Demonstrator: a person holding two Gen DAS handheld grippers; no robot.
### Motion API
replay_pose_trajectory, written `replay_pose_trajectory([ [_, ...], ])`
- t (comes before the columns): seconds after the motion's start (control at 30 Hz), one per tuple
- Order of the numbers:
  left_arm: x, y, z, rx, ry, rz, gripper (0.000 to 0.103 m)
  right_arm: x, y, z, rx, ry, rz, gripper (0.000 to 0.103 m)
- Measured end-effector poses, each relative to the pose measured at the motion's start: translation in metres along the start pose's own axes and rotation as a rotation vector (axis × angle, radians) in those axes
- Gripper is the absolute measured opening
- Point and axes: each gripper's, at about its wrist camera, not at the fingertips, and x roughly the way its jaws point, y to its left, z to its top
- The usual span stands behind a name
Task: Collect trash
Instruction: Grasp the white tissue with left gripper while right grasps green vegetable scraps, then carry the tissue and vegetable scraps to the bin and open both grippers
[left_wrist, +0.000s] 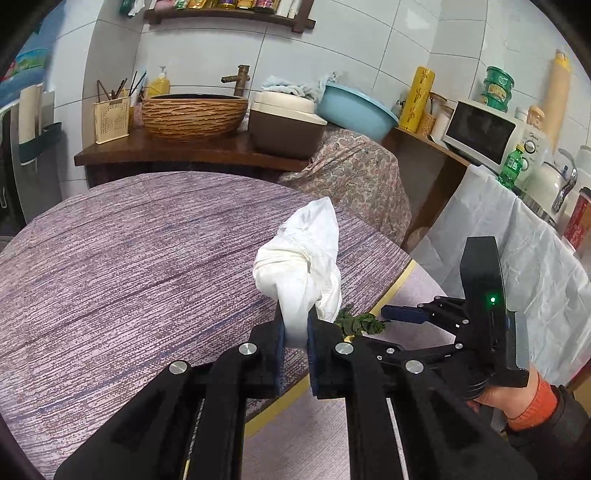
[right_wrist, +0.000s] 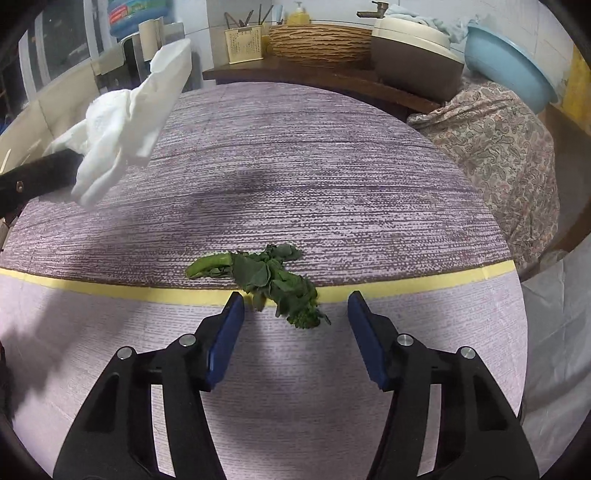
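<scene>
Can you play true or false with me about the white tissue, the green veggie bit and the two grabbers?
1. The left gripper is squeezing a crumpled white tissue. True.
2. The tissue is lying flat on the table. False: it is lifted above the round table, pinched between the pads.
3. The green vegetable scrap lies across the yellow stripe on the tablecloth. True.
4. The right gripper already holds the scrap. False: its jaws stand apart on either side of the leafy end, not pressing it.
5. A blue basin sits in the middle of the round table. False: it is behind the table, beside a brown and cream pot.
</scene>
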Motion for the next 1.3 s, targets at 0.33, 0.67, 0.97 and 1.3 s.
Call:
replay_pose_trajectory([
  [0.33, 0.004, 0.003, -0.001, -0.006, 0.006, 0.006, 0.011, -0.005, 0.019, -0.003, -0.043, -0.016, 0.022, 0.013],
  [0.67, 0.011, 0.004, -0.006, 0.001, 0.018, 0.03, 0.011, -0.047, 0.023, -0.049, 0.036, -0.058, 0.041, 0.011],
  [0.97, 0.011, -0.031, -0.013, 0.065, 0.046, -0.015, 0.011, -0.125, 0.012, -0.126, 0.09, -0.167, -0.023, 0.011],
  [1.3, 0.001, -0.146, -0.043, 0.262, 0.091, -0.187, 0.011, -0.19, -0.023, -0.206, 0.234, -0.252, -0.127, 0.011],
])
